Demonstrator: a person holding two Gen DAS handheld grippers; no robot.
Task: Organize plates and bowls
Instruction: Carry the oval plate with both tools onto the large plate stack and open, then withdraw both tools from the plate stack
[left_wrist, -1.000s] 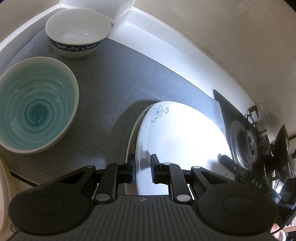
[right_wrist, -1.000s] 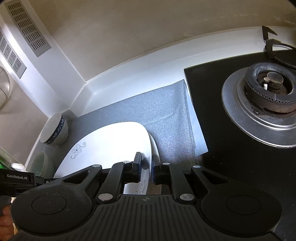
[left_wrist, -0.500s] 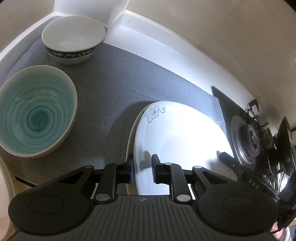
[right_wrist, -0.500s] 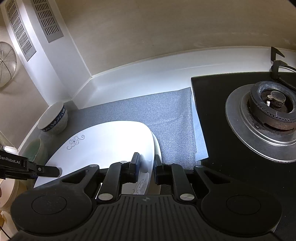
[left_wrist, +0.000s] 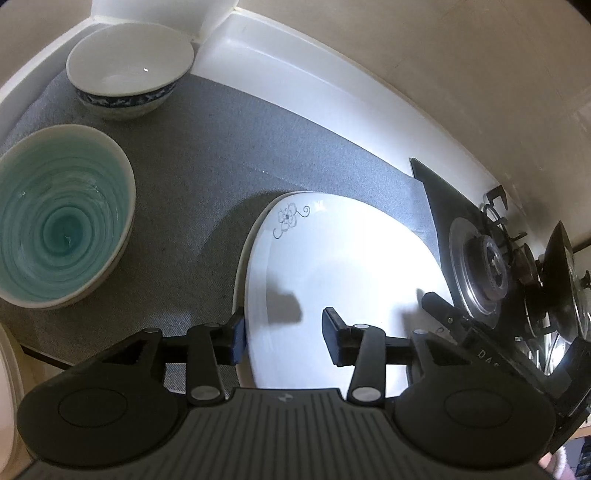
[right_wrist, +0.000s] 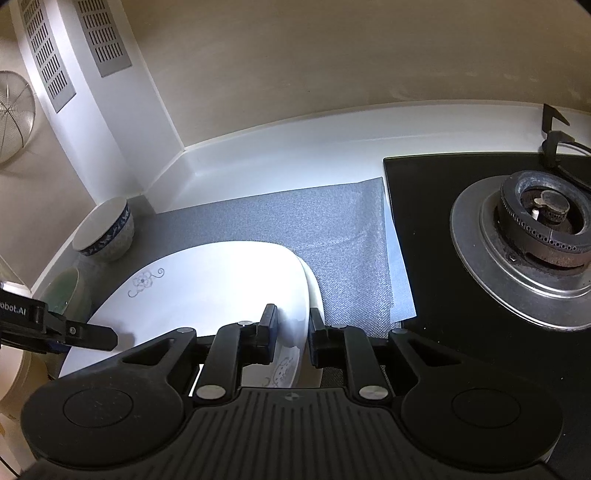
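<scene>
A white plate with a small flower drawing lies on top of a second white plate on the grey mat. My left gripper is open, its jaws spread either side of the top plate's left rim. My right gripper is shut on the plates' right rim; the top plate and lower plate show there. A teal bowl and a white bowl with a blue pattern stand left on the mat.
A black gas hob with a burner lies right of the mat. A dark pan sits on the far burner. White counter edge and wall run behind. Another pale dish rim shows at the far left.
My left gripper has opened and let go of the plate rim. Both views have pulled back slightly; the plates now rest lower on the mat.
</scene>
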